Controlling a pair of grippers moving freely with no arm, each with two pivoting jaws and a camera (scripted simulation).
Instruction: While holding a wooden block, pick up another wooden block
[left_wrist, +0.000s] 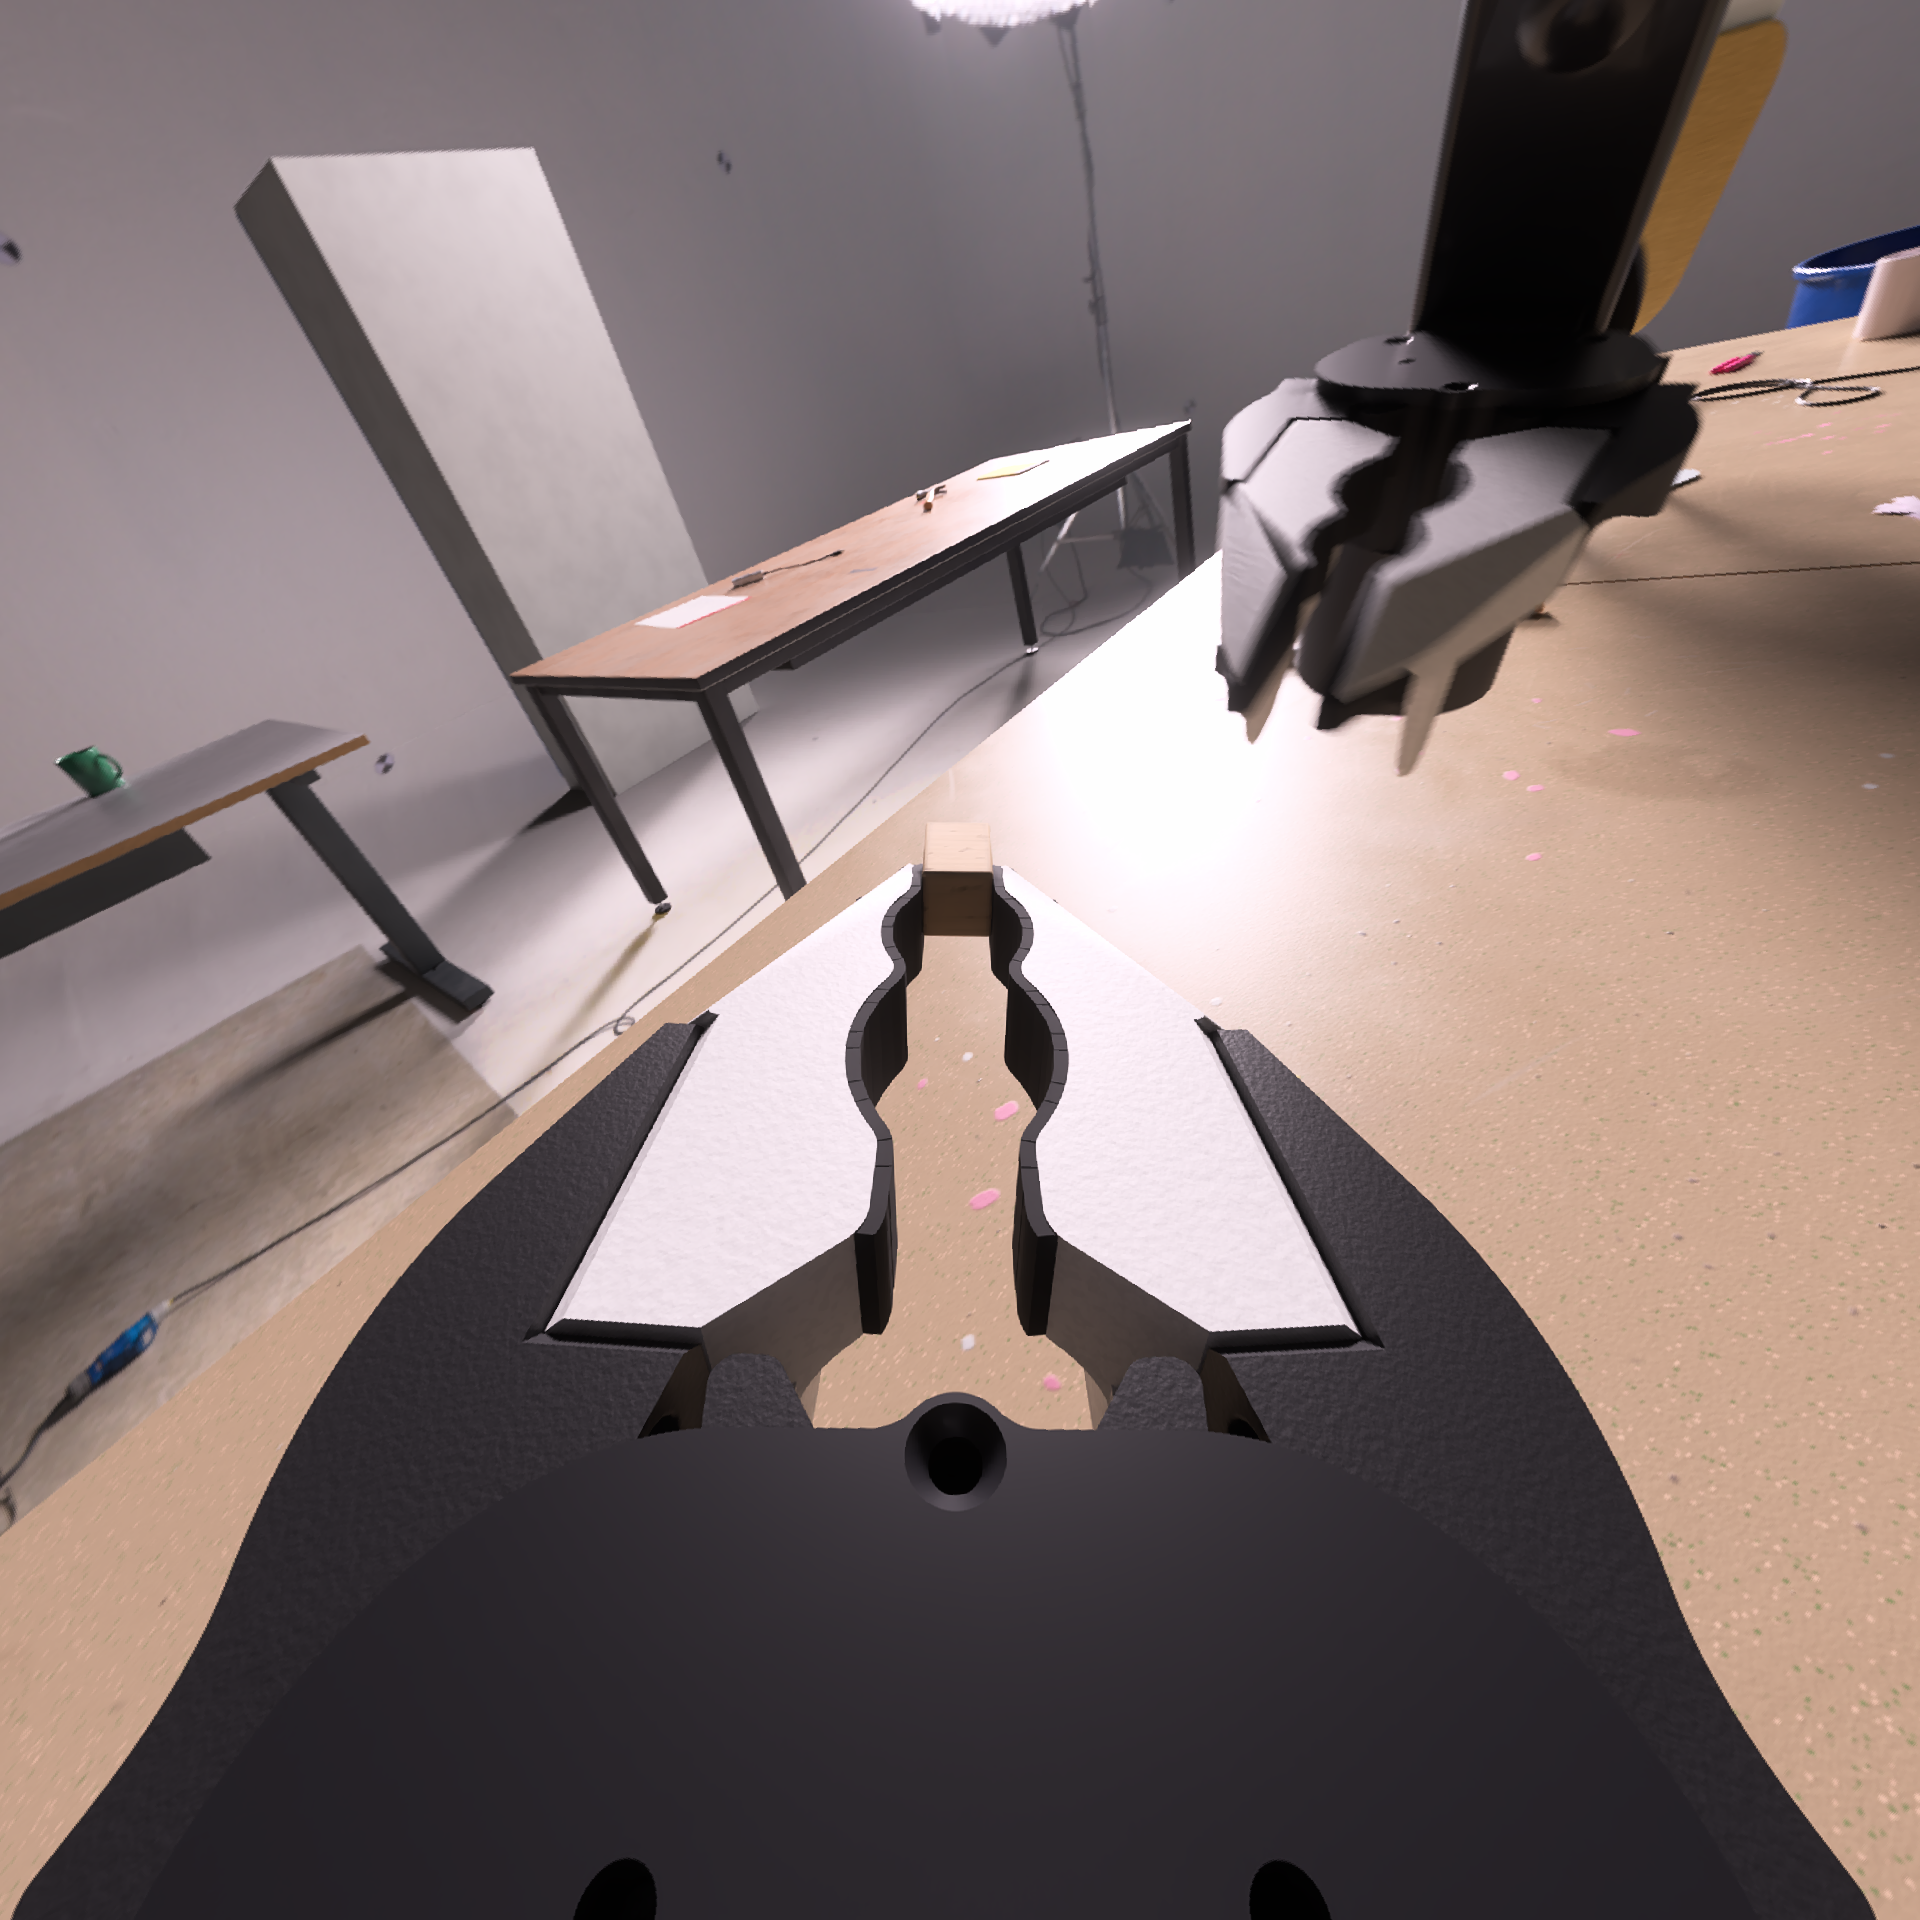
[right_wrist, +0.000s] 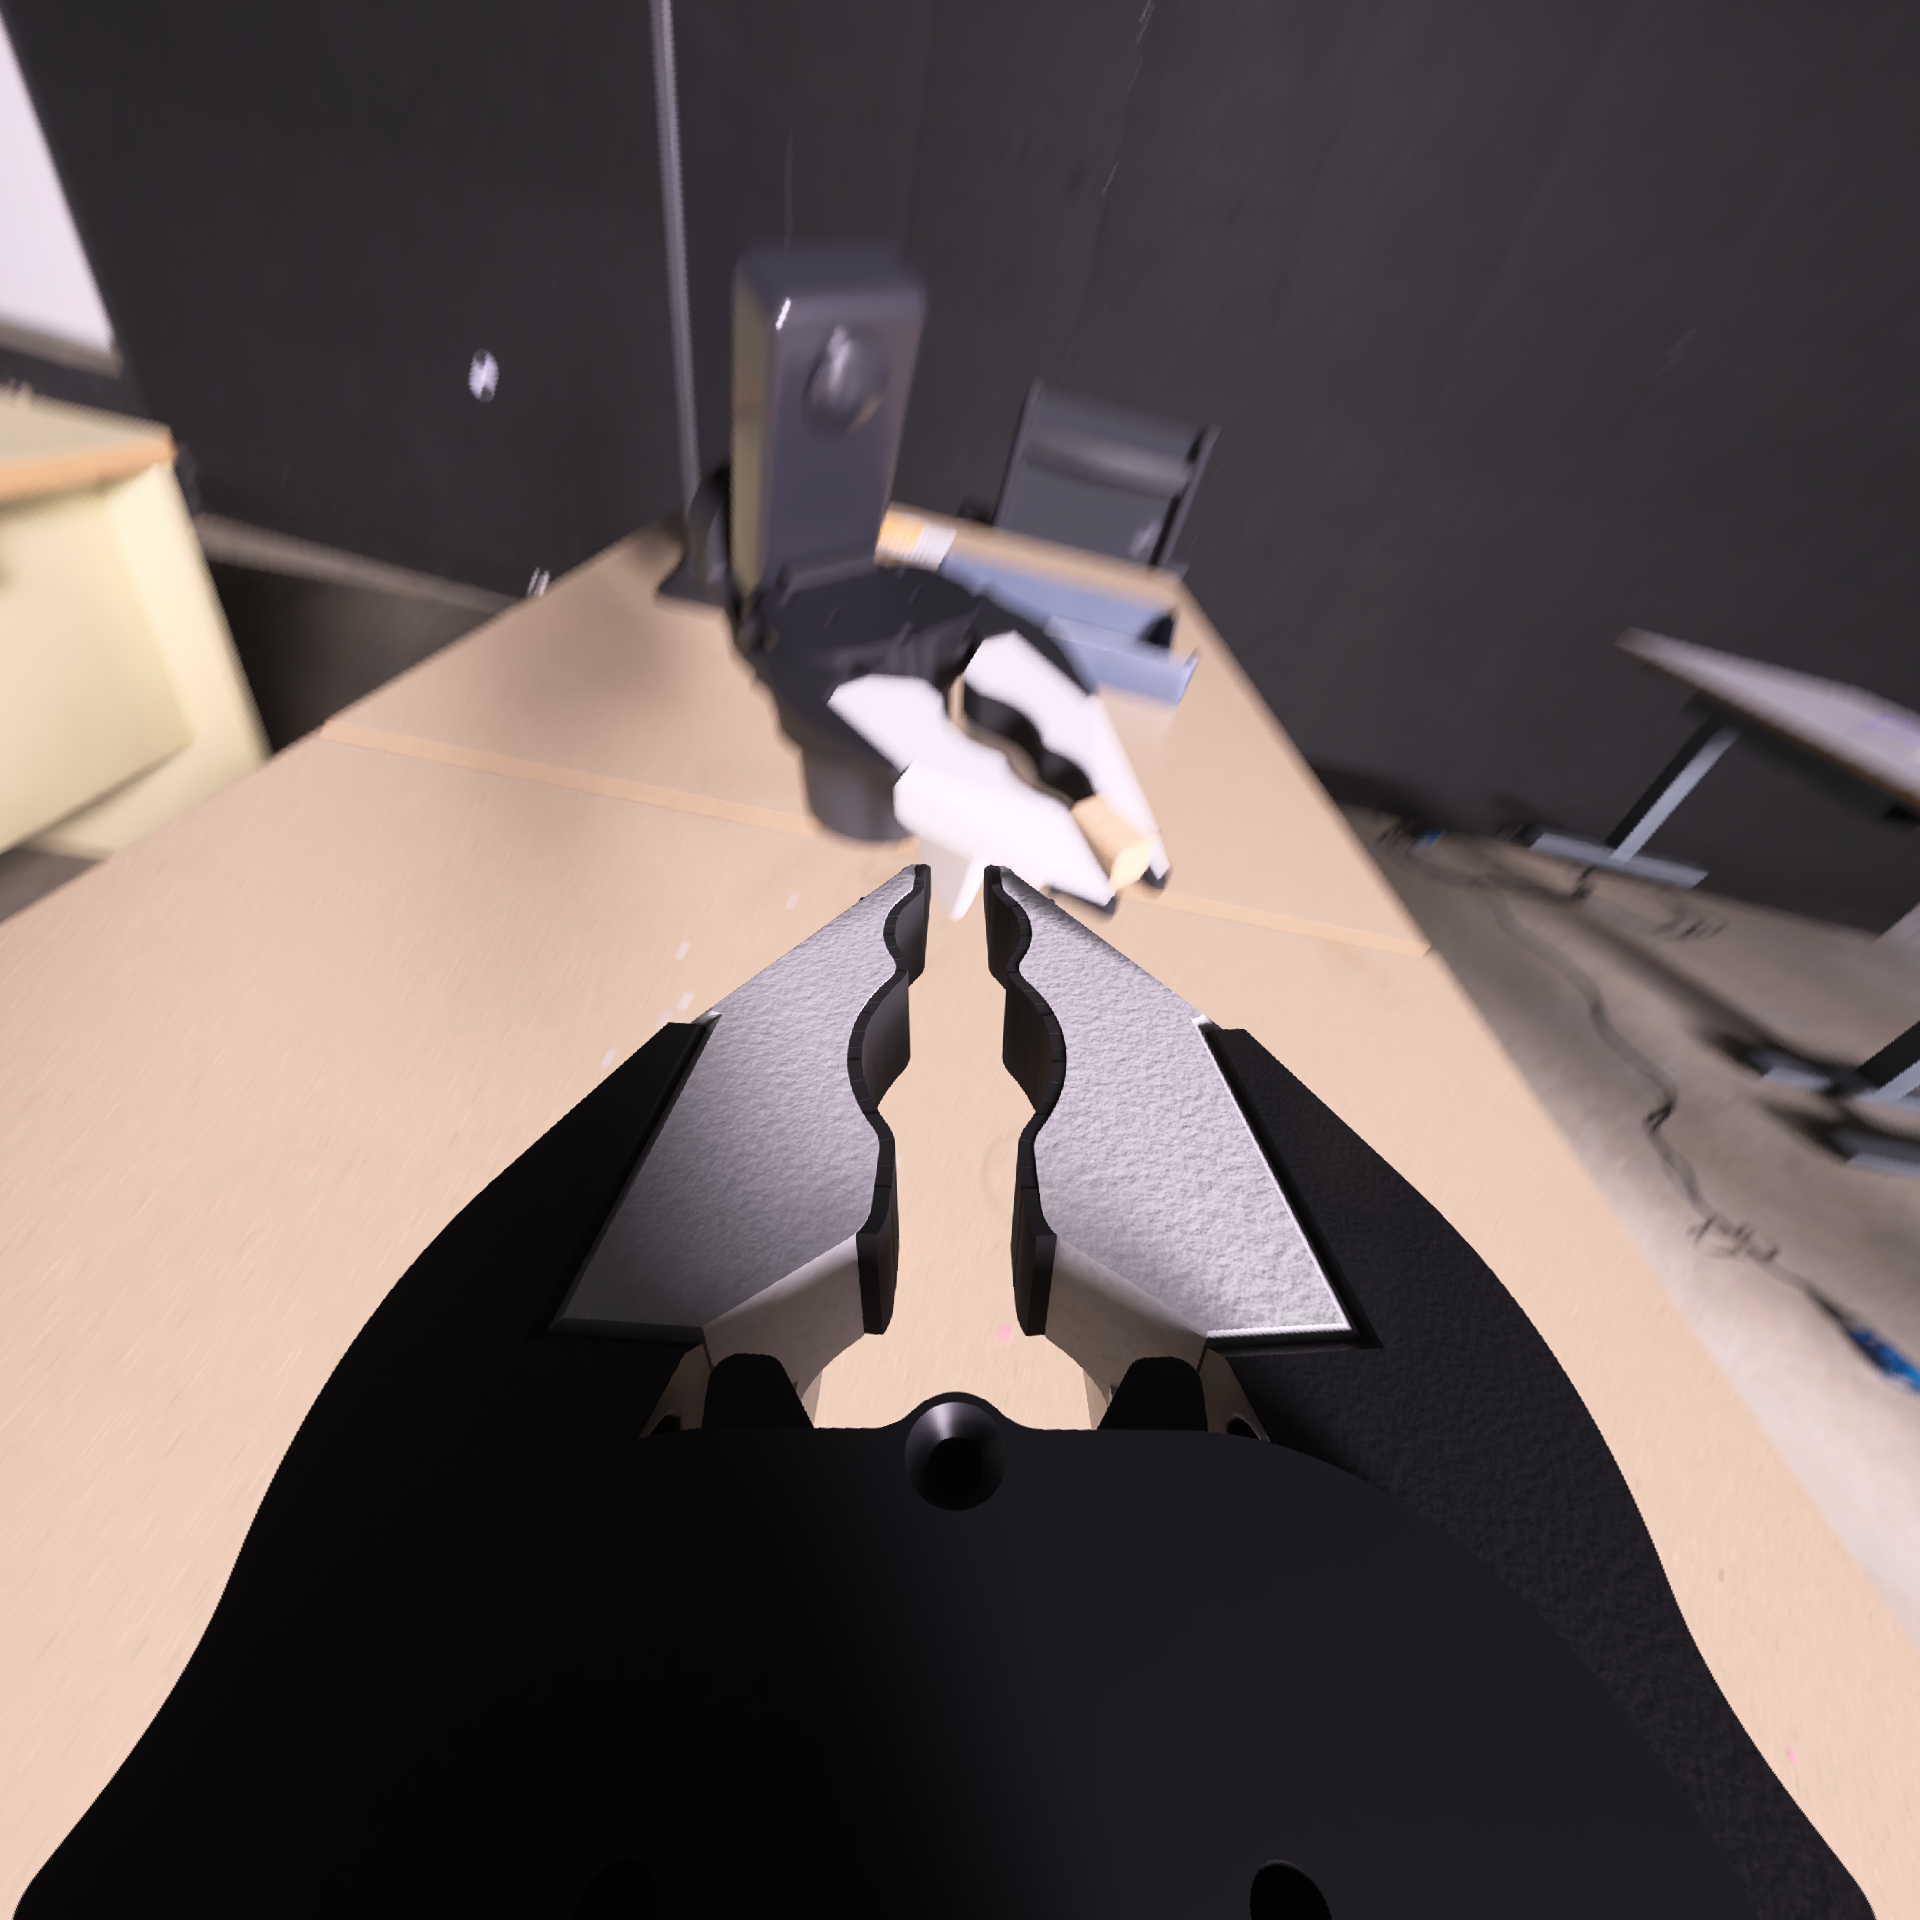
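Pinching a small pale square-ended wooden block (left_wrist: 958, 879) between its fingertips, the left hand-held gripper (left_wrist: 958, 883) hangs over the speckled beige counter (left_wrist: 1455, 1195), the block lifted clear of it near the counter's edge. The right hand-held gripper (left_wrist: 1340, 717) hovers beyond the block, tips pointing down, apart from the counter; in its own wrist view its fingers (right_wrist: 810, 1122) stand a narrow gap apart with nothing between them (right_wrist: 954, 883). Pink flecks (left_wrist: 982, 1198) dot the counter below the left gripper. Past the counter's edge lie a grey floor (left_wrist: 260, 1091) with a black cable (left_wrist: 312, 1226), a long wood-topped table on dark legs (left_wrist: 852, 561), a grey desk (left_wrist: 156, 821) bearing a green mug (left_wrist: 91, 771), a tall white leaning panel (left_wrist: 457, 364) and a light stand (left_wrist: 1091, 260). A blue tub (left_wrist: 1844, 286) sits at the counter's far corner.
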